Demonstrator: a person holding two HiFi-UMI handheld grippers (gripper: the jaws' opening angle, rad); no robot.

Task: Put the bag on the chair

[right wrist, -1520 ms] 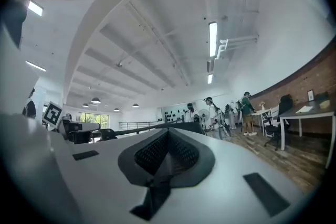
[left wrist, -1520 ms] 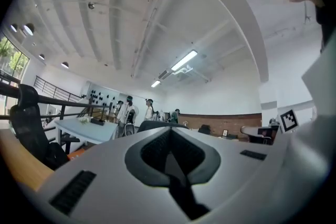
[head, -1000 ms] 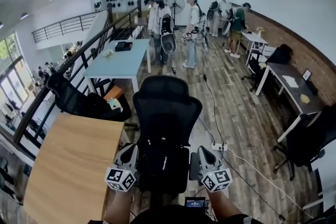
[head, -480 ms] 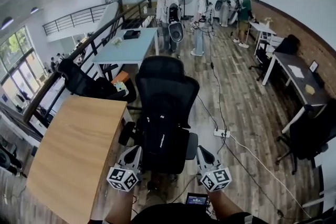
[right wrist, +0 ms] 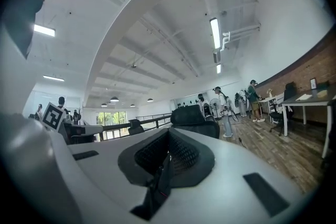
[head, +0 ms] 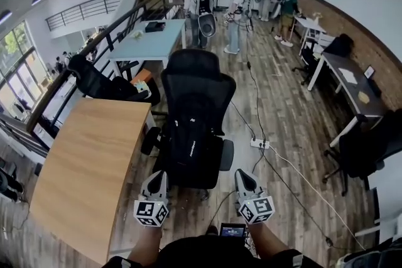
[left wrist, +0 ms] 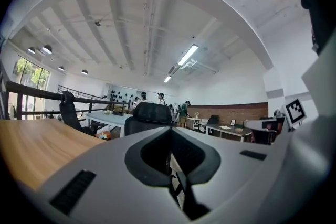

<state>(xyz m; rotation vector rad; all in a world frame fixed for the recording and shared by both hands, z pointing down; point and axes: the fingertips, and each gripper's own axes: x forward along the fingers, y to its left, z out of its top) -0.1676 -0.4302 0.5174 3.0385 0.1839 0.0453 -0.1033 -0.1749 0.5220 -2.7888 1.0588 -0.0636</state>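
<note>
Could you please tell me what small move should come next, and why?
Probably draw both grippers back: the bag already sits on the chair, and the left gripper and right gripper are shut, empty and clear of it.

Bag (head: 190, 150) covers chair (head: 198, 81) seat (black on black, edges hard to tell); base seemingly mostly hidden beneath.

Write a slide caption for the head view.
Black bag sits on the office chair; left gripper and right gripper hover shut nearby.

desk (head: 88, 166) l of chair (head: 198, 88), pwr strip (head: 259, 144) r
</note>
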